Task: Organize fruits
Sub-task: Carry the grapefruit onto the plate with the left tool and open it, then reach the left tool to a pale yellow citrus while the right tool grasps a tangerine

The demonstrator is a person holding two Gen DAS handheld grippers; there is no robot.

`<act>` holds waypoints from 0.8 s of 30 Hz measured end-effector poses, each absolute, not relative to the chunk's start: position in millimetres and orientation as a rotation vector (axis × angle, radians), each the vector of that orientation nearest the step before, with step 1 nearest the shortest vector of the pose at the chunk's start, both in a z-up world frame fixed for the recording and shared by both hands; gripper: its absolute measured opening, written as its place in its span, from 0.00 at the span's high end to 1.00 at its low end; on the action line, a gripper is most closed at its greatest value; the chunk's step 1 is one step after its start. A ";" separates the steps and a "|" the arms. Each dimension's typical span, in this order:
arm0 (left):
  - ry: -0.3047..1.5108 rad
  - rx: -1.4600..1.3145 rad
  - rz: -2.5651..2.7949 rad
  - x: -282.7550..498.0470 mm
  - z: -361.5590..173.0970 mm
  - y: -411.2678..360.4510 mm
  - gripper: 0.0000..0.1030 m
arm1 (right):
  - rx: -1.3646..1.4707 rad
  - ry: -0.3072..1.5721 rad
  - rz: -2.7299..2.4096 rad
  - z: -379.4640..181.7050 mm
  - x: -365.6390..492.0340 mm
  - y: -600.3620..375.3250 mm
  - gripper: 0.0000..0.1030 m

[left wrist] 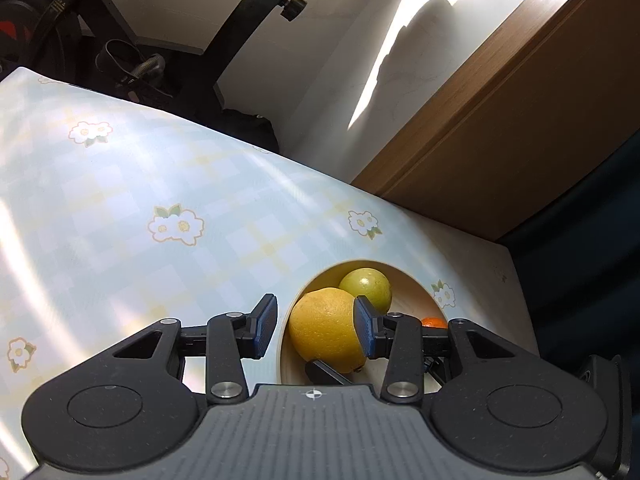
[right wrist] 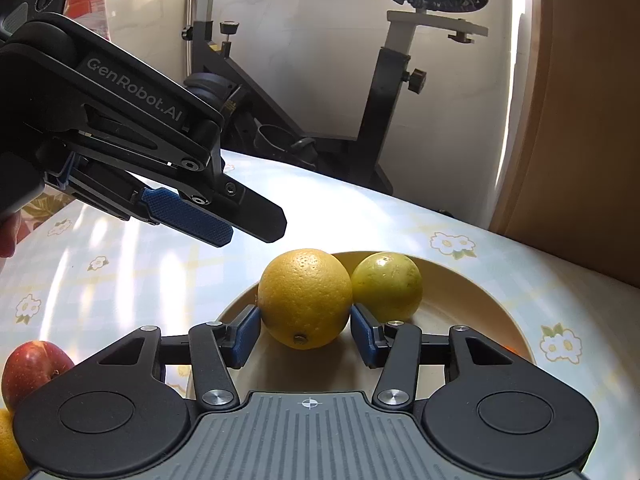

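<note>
Worktop (left wrist: 120, 200): covered w/ pale checked cloth, flower print; sunlit streaks across it.
Bowl (right wrist: 480, 292): cream, shallow, on the worktop near its far right corner.
Large yellow-orange citrus (right wrist: 306, 300): in the bowl, left side, stem end facing the right wrist cam; touches the green-yellow fruit (right wrist: 388, 286) behind it to the right.
Small tangerine (left wrist: 434, 322): in the bowl also, mostly hidden behind the left unit's right finger.
Red apple (right wrist: 32, 368): on the worktop, well left of the bowl, outside it.
Yellow fruit (right wrist: 8, 448): beside the apple at frame edge, mostly cut off.
Right gripper (right wrist: 306, 320): angled down into the bowl; fingers sit one each side of the large citrus, blue pads at its flanks (contact looks likely, but cannot tell whether they press). Citrus rests on the bowl floor.
Left gripper (left wrist: 316, 320): above the worktop just left of the bowl; fingers apart, nothing between them.
Left gripper, seen from right cam (right wrist: 248, 228): hangs above and left of the citrus, clear of it.
Background: exercise bike (right wrist: 384, 80) against a white wall.
</note>
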State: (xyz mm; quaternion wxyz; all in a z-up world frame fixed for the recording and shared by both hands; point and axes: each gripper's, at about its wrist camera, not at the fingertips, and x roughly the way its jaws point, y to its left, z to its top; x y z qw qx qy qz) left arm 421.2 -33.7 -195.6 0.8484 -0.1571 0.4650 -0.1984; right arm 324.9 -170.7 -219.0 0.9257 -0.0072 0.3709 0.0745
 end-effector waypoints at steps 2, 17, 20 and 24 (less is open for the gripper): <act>0.972 -0.325 -0.401 419.4 -193.1 -31.2 0.58 | -0.030 0.760 0.135 -215.0 321.9 -166.6 0.52; 0.845 -0.174 -0.343 364.4 -152.6 -9.0 0.57 | 0.032 0.679 0.027 -177.3 246.4 -192.4 0.51; 0.826 -0.123 -0.327 349.8 -147.4 -2.2 0.57 | 0.059 0.672 -0.024 -172.2 223.5 -195.1 0.51; 0.803 -0.063 -0.330 332.3 -143.6 0.3 0.56 | 0.111 0.657 -0.051 -169.9 193.2 -194.6 0.51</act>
